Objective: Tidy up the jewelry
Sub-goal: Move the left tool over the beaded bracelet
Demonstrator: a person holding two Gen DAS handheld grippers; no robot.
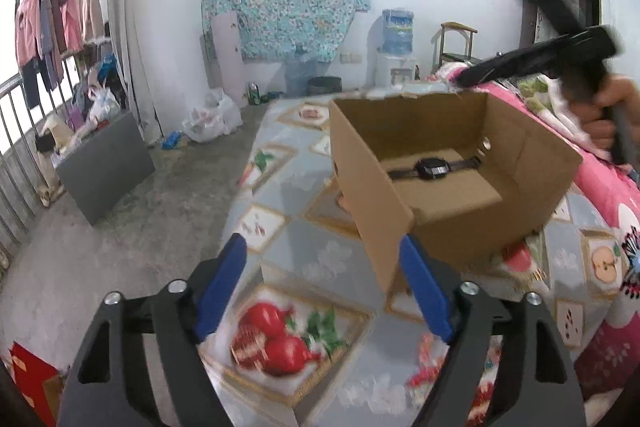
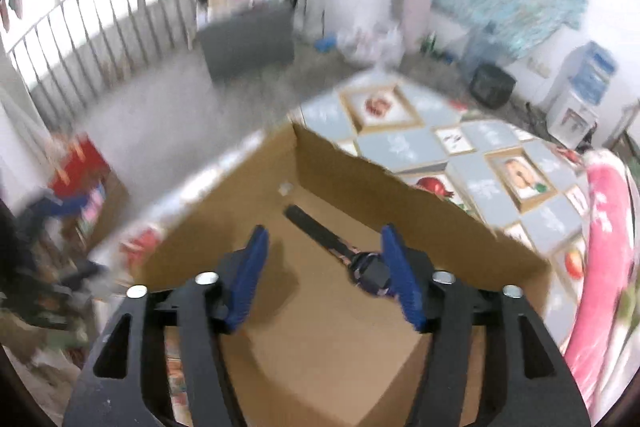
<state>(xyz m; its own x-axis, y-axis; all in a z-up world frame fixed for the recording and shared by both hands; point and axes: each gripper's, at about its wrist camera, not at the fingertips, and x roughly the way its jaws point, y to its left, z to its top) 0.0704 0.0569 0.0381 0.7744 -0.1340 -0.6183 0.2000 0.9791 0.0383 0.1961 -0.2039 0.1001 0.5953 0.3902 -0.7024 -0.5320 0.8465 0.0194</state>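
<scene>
An open brown cardboard box (image 1: 452, 179) sits on a bed covered w/ a grey-blue quilt printed with fruit squares (image 1: 280, 327). Inside, flat on the box floor, lies a black wristwatch with a dark square face and long strap (image 1: 434, 167), strap stretched out straight, not coiled or tangled. It looks light and thin; face seems intact, details too blurred to tell more.

Progress, as I judge it: the watch is already in the box, so that item looks sorted. No other jewelry shows on the quilt or in the box, so I can't tell what's left.

The left gripper with blue pads (image 1: 324, 287) is spread wide and holds nothing; it hovers near the box's closest corner, outside it. The right gripper with blue pads (image 2: 322, 271) is also spread apart & empty, positioned above the box opening, approx. over the watch's face. From the left view, the person's hand on the right tool (image 1: 604, 107) shows beyond the box's far wall.
</scene>
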